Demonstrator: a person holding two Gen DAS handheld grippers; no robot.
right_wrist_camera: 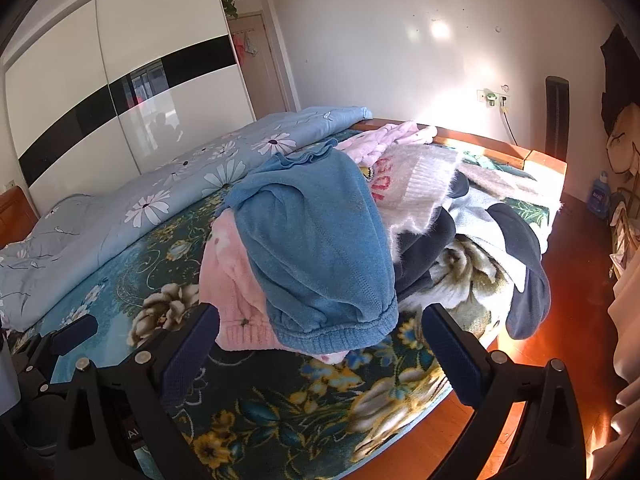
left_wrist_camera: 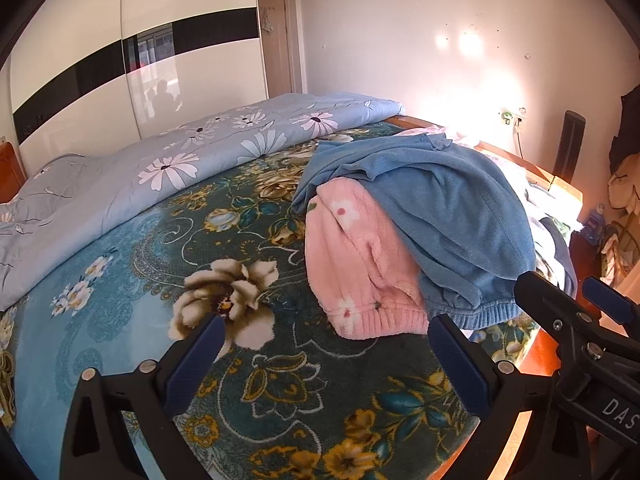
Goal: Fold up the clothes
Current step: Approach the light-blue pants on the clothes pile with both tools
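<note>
A heap of clothes lies on the bed's right part. On top is a blue knit garment [left_wrist_camera: 448,216] [right_wrist_camera: 316,240] with a ribbed hem, draped over a pink fleece garment [left_wrist_camera: 360,268] [right_wrist_camera: 232,280] with flower prints. Behind them lie a white fuzzy sweater [right_wrist_camera: 416,188], dark navy pieces [right_wrist_camera: 524,264] and a light pink garment [right_wrist_camera: 384,136]. My left gripper [left_wrist_camera: 324,340] hovers open over the blanket, just short of the pink hem. My right gripper [right_wrist_camera: 320,332] is open too, its jaws straddling the blue hem without touching. The right gripper [left_wrist_camera: 576,300] also shows at the edge of the left wrist view.
The bed carries a teal floral blanket [left_wrist_camera: 160,240] [right_wrist_camera: 280,408] and a pale blue daisy-print quilt [left_wrist_camera: 168,160] [right_wrist_camera: 168,192] bunched along the far side. A white wardrobe [left_wrist_camera: 100,80] stands behind. Wooden floor [right_wrist_camera: 580,300], a detergent bottle [right_wrist_camera: 598,196] and hanging items are on the right.
</note>
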